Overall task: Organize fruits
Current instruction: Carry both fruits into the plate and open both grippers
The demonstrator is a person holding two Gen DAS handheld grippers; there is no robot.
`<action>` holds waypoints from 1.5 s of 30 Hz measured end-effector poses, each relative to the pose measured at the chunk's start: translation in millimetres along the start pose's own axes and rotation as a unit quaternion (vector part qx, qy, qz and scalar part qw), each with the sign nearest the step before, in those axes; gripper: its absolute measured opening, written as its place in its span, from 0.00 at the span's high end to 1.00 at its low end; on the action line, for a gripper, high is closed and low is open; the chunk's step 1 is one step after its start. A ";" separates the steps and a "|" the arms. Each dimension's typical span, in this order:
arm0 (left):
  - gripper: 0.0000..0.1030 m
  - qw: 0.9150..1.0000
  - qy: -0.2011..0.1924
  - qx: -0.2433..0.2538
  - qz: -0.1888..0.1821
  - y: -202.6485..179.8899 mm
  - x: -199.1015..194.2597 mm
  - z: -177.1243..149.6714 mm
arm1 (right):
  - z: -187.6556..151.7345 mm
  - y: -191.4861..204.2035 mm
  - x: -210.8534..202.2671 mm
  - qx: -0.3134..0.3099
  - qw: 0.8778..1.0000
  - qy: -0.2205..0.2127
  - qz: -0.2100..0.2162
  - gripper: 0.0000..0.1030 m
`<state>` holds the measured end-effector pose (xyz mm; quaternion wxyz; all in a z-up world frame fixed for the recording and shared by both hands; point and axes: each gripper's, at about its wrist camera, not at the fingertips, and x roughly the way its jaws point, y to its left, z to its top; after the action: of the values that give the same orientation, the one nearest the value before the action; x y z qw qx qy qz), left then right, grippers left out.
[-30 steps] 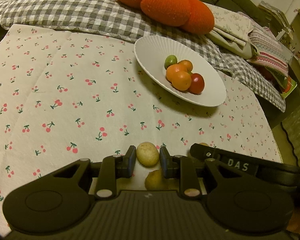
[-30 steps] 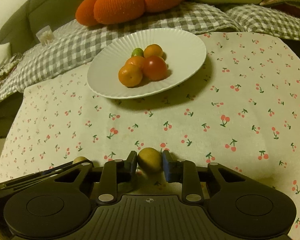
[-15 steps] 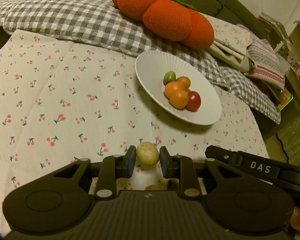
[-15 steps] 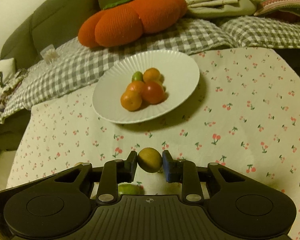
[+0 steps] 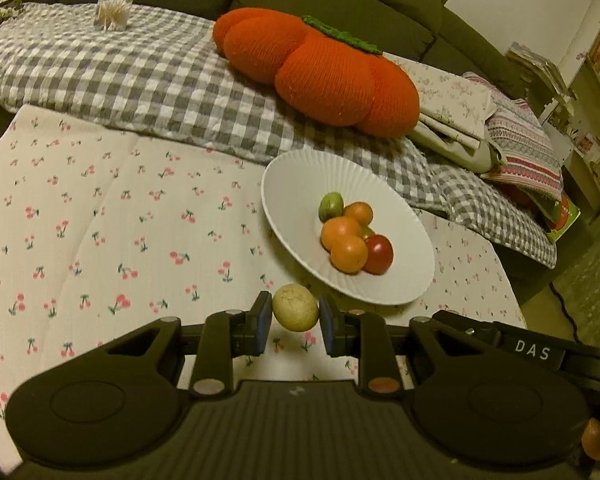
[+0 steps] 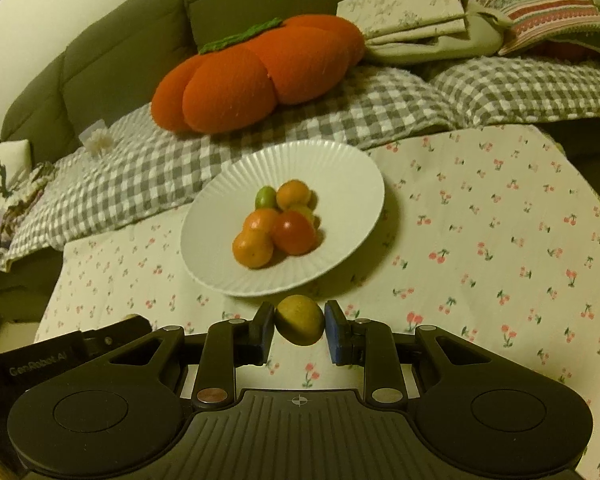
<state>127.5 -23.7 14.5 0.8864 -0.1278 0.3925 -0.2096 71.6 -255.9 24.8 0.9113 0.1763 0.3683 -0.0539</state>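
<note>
Left gripper (image 5: 295,322) clamps pale round fruit (image 5: 295,313); right gripper (image 6: 299,327) clamps yellow-green fruit (image 6: 300,320). White ribbed plate (image 6: 228,272) lies just fwd of both; right seems marginally nearer.

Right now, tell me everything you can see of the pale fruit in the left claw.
The pale fruit is small, rounded and slightly egg-shaped, cream-yellow with faint speckles and a matte skin; I cannot name its kind. It sits pinched between the two blue-faced pads of the left claw, one pad on each side, and looks lifted off the cherry-print tablecloth, with a soft shadow on the cloth beneath it. It hangs just short of the near rim of the white ribbed plate, touching nothing but the pads.
</note>
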 end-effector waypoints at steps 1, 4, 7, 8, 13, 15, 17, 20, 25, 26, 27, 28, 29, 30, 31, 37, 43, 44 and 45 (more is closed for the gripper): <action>0.77 1.000 -0.001 0.002 0.000 -0.4 0.7 2.0 | 2.1 -1.0 0.5 0.001 1.000 -0.002 0.000 0.75; 0.77 1.000 -0.006 0.005 0.000 -0.6 3.3 7.5 | 7.6 -4.3 2.1 0.005 1.000 -0.007 -0.001 0.75; 0.77 1.000 -0.011 0.008 -0.002 -1.5 7.2 14.4 | 13.3 -7.3 4.3 0.006 1.000 -0.012 -0.003 0.75; 0.77 1.000 -0.013 0.008 -0.002 -1.6 8.5 16.8 | 15.0 -8.1 5.4 0.006 1.000 -0.012 -0.004 0.75; 0.77 1.000 -0.023 0.006 -0.003 -1.1 20.5 31.1 | 25.0 -15.0 13.3 0.008 1.000 -0.016 -0.007 0.75; 0.77 1.000 -0.026 0.006 -0.003 -1.0 26.7 36.2 | 28.3 -17.2 17.6 0.007 1.000 -0.016 -0.013 0.75; 0.77 1.000 -0.030 0.008 -0.001 -1.0 33.2 40.3 | 32.9 -18.6 23.0 0.006 1.000 -0.016 -0.016 0.75; 0.77 0.999 -0.032 0.016 0.005 -1.3 42.8 45.5 | 41.7 -18.8 31.7 -0.001 1.000 -0.020 -0.019 0.75; 0.77 0.999 -0.032 0.022 0.015 1.3 59.4 50.5 | 55.0 -17.0 51.1 -0.011 0.999 -0.024 -0.022 0.75; 0.77 0.999 -0.032 0.024 0.017 1.5 62.5 51.1 | 56.7 -16.8 55.3 -0.013 0.999 -0.023 -0.024 0.75; 0.77 0.999 -0.032 0.027 0.020 1.6 65.5 51.3 | 58.0 -16.8 58.8 -0.015 0.999 -0.023 -0.025 0.75; 0.77 0.999 -0.031 0.030 0.022 1.7 68.6 51.2 | 58.9 -17.1 61.8 -0.017 0.999 -0.023 -0.026 0.75; 0.77 0.999 -0.030 0.032 0.024 1.8 71.2 50.7 | 59.8 -17.3 65.0 -0.018 0.999 -0.024 -0.026 0.75; 0.77 0.999 -0.029 0.034 0.026 1.8 73.8 50.3 | 60.1 -17.5 67.3 -0.019 0.999 -0.023 -0.026 0.75; 0.77 0.999 -0.028 0.036 0.027 1.5 76.0 49.9 | 60.2 -17.6 70.0 -0.020 0.999 -0.023 -0.026 0.75; 0.77 0.997 -0.035 0.057 0.027 -5.2 80.9 48.2 | 56.6 -13.0 81.7 -0.037 0.999 -0.015 -0.023 0.75; 0.77 0.996 -0.038 0.076 0.025 -12.2 84.5 45.5 | 55.7 -13.1 86.3 -0.042 0.999 -0.018 -0.021 0.75; 0.77 0.996 -0.036 0.076 0.023 -12.3 85.3 45.5 | 55.6 -13.6 86.8 -0.042 0.999 -0.019 -0.022 0.75; 0.77 0.996 -0.036 0.076 0.022 -12.5 85.6 45.1 | 55.7 -13.7 87.7 -0.043 0.999 -0.020 -0.023 0.75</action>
<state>209.5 -72.3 -5.9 0.9116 -0.0585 0.3458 -0.2143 168.2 -286.0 -2.6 0.9238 0.1270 0.3557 -0.0629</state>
